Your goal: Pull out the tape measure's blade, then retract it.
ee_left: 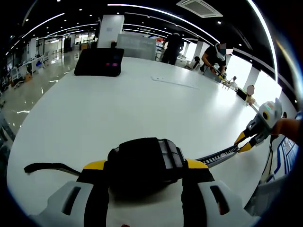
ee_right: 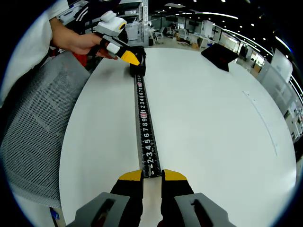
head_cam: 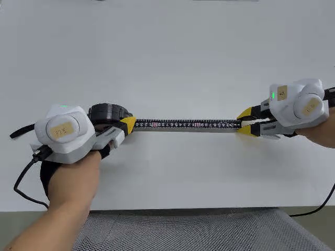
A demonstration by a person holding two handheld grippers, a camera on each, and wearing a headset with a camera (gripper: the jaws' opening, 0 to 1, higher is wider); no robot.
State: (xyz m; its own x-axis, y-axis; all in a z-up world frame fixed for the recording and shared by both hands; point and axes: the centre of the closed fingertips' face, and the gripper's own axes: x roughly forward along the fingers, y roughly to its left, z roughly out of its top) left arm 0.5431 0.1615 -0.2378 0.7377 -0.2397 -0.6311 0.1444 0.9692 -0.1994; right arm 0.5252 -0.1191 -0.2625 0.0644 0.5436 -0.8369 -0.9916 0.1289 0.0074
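White table [head_cam: 167, 52], lit office [ee_right: 189, 23] beyond — left tool [ee_left: 144, 165] clamps case [head_cam: 107, 112], right tool [ee_right: 152, 176] clamps blade [ee_right: 144, 127].

Left gripper [ee_left: 145, 166] yellow-tipped jaws clamp both sides of black tape measure [ee_left: 142, 152] on white table [ee_left: 118, 109]. Blade [ee_left: 218, 155] runs out right of the tape measure, numbers visible, its far end pinched by right gripper [ee_left: 243, 142], held in a hand. Black strap [ee_left: 47, 167] lies left of the tape measure. Dark slanted box [ee_left: 99, 61] well beyond it. People [ee_left: 213, 54] stand far behind it, to the right.
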